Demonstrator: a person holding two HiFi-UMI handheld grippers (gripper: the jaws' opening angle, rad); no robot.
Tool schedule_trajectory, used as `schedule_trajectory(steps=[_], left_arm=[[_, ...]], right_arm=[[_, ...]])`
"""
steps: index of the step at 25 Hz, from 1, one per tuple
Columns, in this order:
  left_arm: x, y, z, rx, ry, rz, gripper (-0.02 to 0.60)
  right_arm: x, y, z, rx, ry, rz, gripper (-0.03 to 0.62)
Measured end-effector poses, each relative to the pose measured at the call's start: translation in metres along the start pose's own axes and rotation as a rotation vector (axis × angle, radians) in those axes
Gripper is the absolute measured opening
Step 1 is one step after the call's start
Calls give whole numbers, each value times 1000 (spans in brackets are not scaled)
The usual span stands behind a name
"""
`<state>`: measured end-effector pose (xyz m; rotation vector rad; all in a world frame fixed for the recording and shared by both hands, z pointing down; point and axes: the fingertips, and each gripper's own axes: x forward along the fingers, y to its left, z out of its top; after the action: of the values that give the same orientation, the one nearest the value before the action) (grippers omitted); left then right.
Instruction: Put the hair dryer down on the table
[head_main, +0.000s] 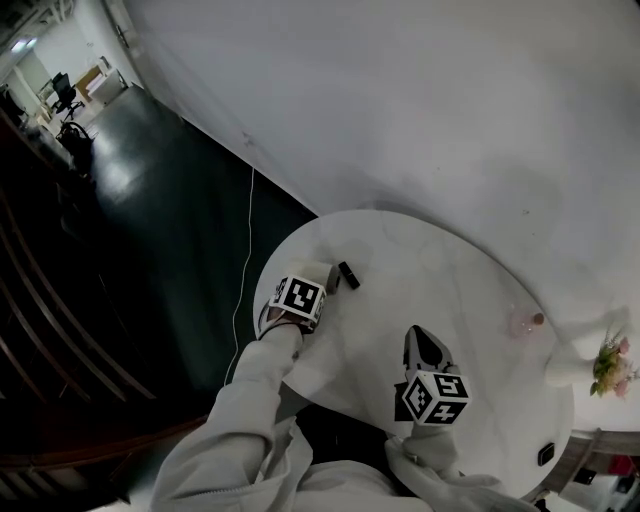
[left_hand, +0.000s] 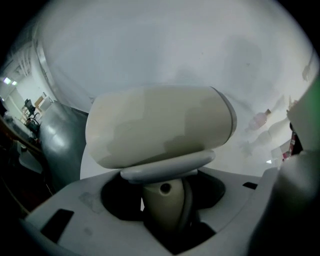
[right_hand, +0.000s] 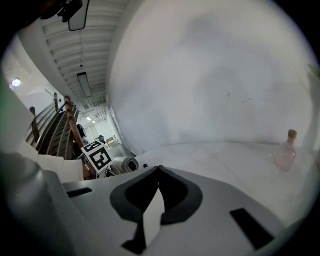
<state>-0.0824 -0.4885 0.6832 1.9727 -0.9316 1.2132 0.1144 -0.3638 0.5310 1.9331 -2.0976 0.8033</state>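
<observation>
Setting: round white table (head_main: 450, 270) against a pale wall, dark floor at the head view's left
Dryer (left_hand: 160, 125): cream, barrel lying crosswise above the left jaws, over the table's left edge near the person; no view showed whether it touched the tabletop
Handle (left_hand: 162, 205): ran down from the barrel into the gap between the left jaws, a grey cord beside it
Left gripper (left_hand: 165, 195): clamped on the handle and pointed steeply down, its marker cube uppermost in the head view
Right gripper (right_hand: 159, 170): empty, jaw tips closed together, held low over the near middle of the table, well apart from the dryer
Black object (head_main: 348, 275): small and oblong, lay on the table just beyond the dryer; what it was could not be told
Bottle (head_main: 524, 322): small, pink, with a brown cap, stood upright towards the table's right side
Vase (head_main: 568, 368): white, at the right edge, with pink and yellow flowers (head_main: 610, 362)
Cable (head_main: 246, 262): thin and white, ran across the dark floor to the table's left
Sleeves (head_main: 250, 400): light grey, reaching in from the bottom of the head view to both grippers
</observation>
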Motion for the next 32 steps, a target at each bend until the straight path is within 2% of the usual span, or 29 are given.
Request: schedule_trajectory(steps=[3,12,22,32], left_arm=[[7,-1,0,49,16,3,227],[5,6,-3,100,57,54,225],[6,9,-9,59,74,18,239],[-2,9,-3,74,-3,14,239]], right_arm=[[-1,-1,1,5,-3,0,49],[-3,-3,1,13,-6,8,49],[-2,-5,0,15,-2,8,49],[-2,-5,-5,22,5,6,49]])
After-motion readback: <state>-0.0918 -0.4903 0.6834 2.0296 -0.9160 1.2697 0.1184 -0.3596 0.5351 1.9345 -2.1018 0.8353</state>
